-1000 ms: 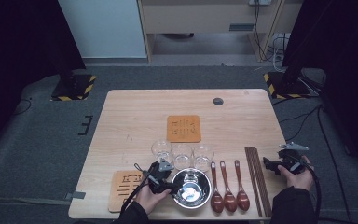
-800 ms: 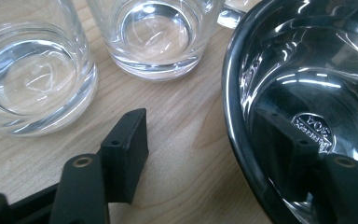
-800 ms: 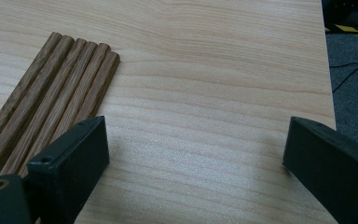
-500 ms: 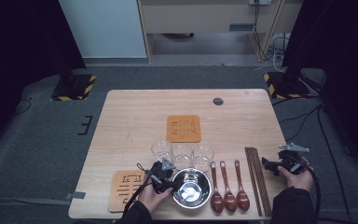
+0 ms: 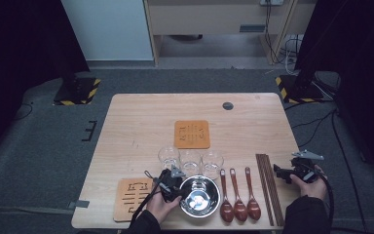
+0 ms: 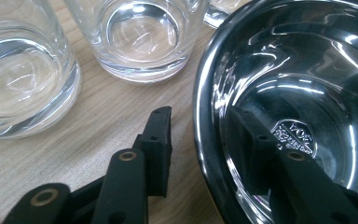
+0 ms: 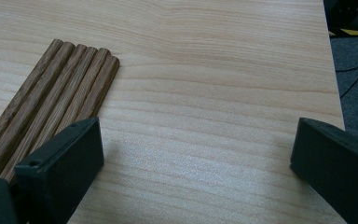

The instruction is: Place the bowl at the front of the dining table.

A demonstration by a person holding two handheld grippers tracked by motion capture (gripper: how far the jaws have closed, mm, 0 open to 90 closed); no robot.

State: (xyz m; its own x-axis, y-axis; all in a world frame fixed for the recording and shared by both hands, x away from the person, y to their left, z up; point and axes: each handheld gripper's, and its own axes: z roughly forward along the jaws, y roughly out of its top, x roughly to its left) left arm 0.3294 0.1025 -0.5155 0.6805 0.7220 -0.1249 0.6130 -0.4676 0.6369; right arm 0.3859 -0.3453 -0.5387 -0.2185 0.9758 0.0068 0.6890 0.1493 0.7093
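A shiny steel bowl [image 5: 200, 196] stands near the table's front edge. My left gripper [image 5: 177, 188] is at its left rim. In the left gripper view the gripper [image 6: 199, 116] straddles the bowl's rim [image 6: 204, 140], one jaw outside over the wood and one inside. The jaws have just been closing with the rim between them, and a thin gap still shows on the outer side. My right gripper [image 5: 280, 174] is held open at the table's right edge. In the right gripper view its jaws [image 7: 196, 135] stand wide over bare wood, to the right of the wooden chopsticks [image 7: 56, 98].
Three clear glasses [image 5: 191, 159] stand in a row just behind the bowl, two of them close by [image 6: 142, 37]. Three wooden spoons [image 5: 239, 200] and the chopsticks [image 5: 268, 187] lie to the bowl's right. One orange mat [image 5: 192, 134] lies mid-table, another [image 5: 132, 198] front left.
Both hands have stayed where they were. The left gripper's jaws look narrower at the bowl's rim than a second ago.
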